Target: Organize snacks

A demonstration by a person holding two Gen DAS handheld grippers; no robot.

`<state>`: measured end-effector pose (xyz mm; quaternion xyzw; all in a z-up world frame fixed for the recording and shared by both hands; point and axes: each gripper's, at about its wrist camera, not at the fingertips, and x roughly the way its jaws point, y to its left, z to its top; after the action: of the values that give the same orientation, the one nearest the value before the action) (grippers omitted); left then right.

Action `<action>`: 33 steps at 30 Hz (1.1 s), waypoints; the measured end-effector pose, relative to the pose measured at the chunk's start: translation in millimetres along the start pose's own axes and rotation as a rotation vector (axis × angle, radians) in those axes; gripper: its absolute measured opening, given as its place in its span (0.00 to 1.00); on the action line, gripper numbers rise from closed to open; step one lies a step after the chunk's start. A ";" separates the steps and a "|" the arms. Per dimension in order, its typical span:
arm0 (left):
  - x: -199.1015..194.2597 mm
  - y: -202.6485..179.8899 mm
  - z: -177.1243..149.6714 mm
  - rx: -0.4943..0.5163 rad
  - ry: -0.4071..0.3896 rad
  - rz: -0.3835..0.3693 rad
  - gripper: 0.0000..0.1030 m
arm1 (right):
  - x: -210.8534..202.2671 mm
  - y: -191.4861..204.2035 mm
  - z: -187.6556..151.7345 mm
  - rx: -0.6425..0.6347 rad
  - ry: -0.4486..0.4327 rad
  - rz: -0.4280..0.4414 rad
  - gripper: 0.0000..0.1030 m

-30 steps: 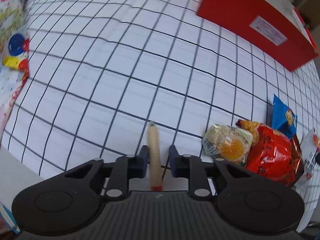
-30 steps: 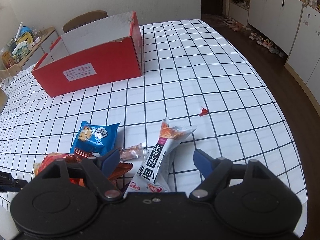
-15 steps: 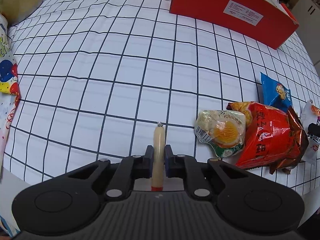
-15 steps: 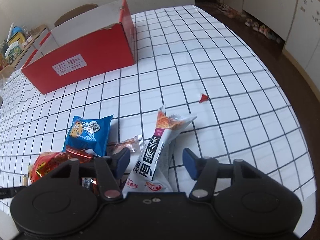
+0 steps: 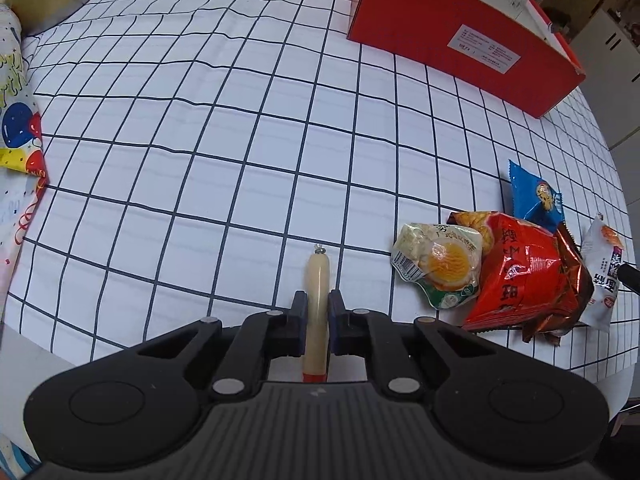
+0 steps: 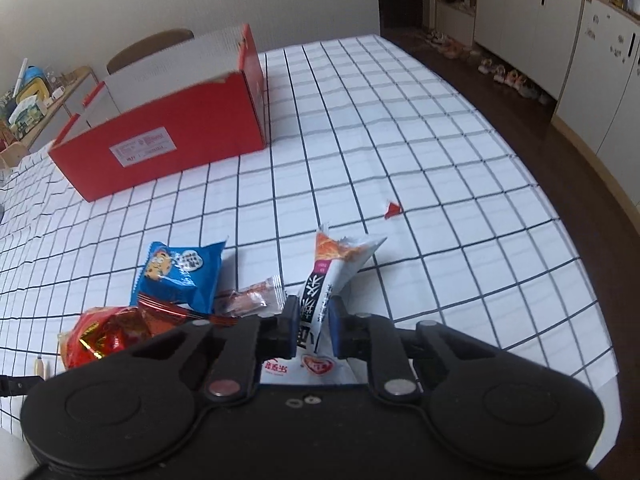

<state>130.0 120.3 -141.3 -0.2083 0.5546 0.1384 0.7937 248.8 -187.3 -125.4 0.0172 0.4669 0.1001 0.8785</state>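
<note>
On the checked surface [image 5: 240, 140], left claw [image 5: 318, 312] grips a sausage stick [image 5: 317, 280], right claw [image 6: 314, 320] pinches a white packet [image 6: 332, 276]; its slick film may slip in transit.

We cannot read the label [image 6: 143, 146] on the red box [image 6: 168, 148], the balloon-print bag [image 5: 16, 132] runs off the left edge, and the sausage stick [image 5: 317, 300] hides its near end behind the left gripper [image 5: 318, 312].

Right gripper [image 6: 314, 322] jaws have clamped onto the white packet [image 6: 320, 300].
</note>
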 end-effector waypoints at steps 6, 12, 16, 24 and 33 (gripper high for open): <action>-16.0 5.5 -2.6 0.004 -0.032 -0.032 0.10 | -22.4 10.5 -4.3 -0.054 -0.049 -0.006 0.08; -21.8 12.1 -4.9 0.005 -0.045 -0.044 0.09 | -42.8 23.8 -6.1 -0.101 -0.089 -0.006 0.06; -24.6 17.5 -7.8 0.005 -0.049 -0.043 0.09 | -32.6 11.8 5.2 -0.044 -0.048 -0.004 0.07; -25.9 28.8 -12.2 -0.022 -0.047 -0.039 0.09 | 1.6 -13.0 28.0 0.106 0.099 0.059 0.08; -22.2 33.5 -11.0 -0.051 -0.043 -0.039 0.09 | 10.5 -10.6 37.7 0.142 0.127 0.024 0.11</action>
<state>98.1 144.5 -129.6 -0.2363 0.5293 0.1414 0.8025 287.3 -193.3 -114.0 0.0787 0.5274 0.0784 0.8423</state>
